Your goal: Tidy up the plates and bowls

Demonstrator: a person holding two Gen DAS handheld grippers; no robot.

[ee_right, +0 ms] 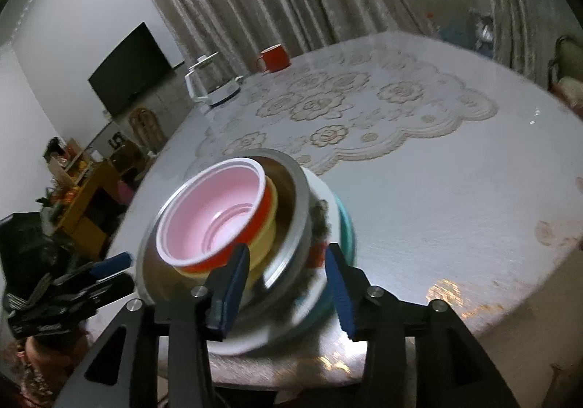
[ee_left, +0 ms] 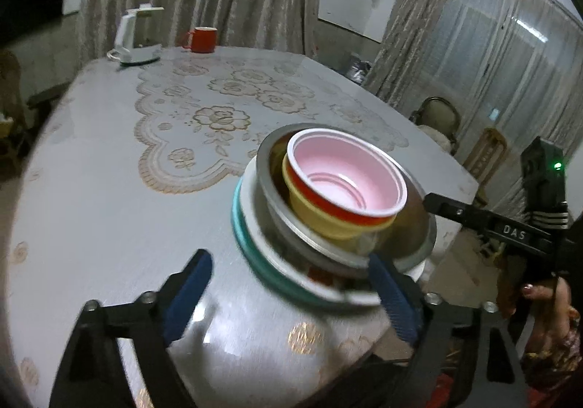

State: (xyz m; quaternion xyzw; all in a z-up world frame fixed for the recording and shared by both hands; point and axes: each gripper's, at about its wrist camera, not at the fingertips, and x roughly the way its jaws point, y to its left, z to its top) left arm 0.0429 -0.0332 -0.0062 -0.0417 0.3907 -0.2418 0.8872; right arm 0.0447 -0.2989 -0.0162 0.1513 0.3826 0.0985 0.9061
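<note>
Between parted right gripper (ee_right: 288, 280) fingers, stacked bowls (ee_right: 218, 226).

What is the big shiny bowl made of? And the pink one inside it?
The big bowl looks like metal, probably steel: its grey rim and inside gleam and mirror the things around them. The pink bowl looks like thin plastic, though coated paper is possible: smooth, dull pink inside, red outside, with a rolled white rim and moulded rings at the bottom.

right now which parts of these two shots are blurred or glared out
Left wrist view: the stack's near rim is smeared and glare sits on the table between the fingers. Right wrist view: the steel bowl's near edge is smeared; the far room is dim.
</note>
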